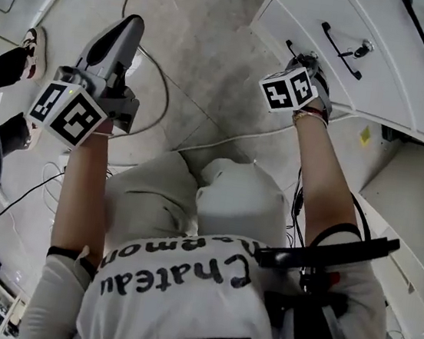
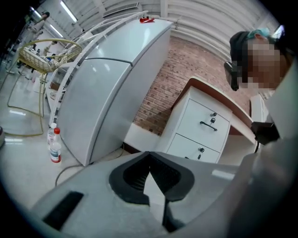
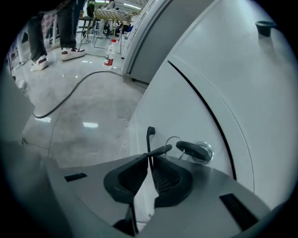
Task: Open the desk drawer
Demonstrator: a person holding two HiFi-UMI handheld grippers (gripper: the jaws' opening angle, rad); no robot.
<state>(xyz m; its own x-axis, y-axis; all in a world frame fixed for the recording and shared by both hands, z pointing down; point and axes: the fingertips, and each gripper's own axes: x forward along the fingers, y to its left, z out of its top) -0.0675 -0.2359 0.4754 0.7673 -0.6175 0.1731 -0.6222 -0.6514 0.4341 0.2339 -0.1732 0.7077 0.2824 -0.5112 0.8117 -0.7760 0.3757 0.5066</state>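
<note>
Jaws of the right gripper (image 3: 149, 157) are pinched on the thin black handle (image 3: 150, 137) of a white desk drawer (image 3: 186, 107), whose front fills the right gripper view. The handle's near end is hidden behind the jaws. A key (image 3: 192, 149) on a ring sits in the lock just beside the handle. The left gripper (image 2: 150, 155) is held well apart from the desk, jaws together on nothing. Beyond it stand a fridge (image 2: 111, 88) and a bottle (image 2: 55, 146) on the floor, its label too small to read.
</note>
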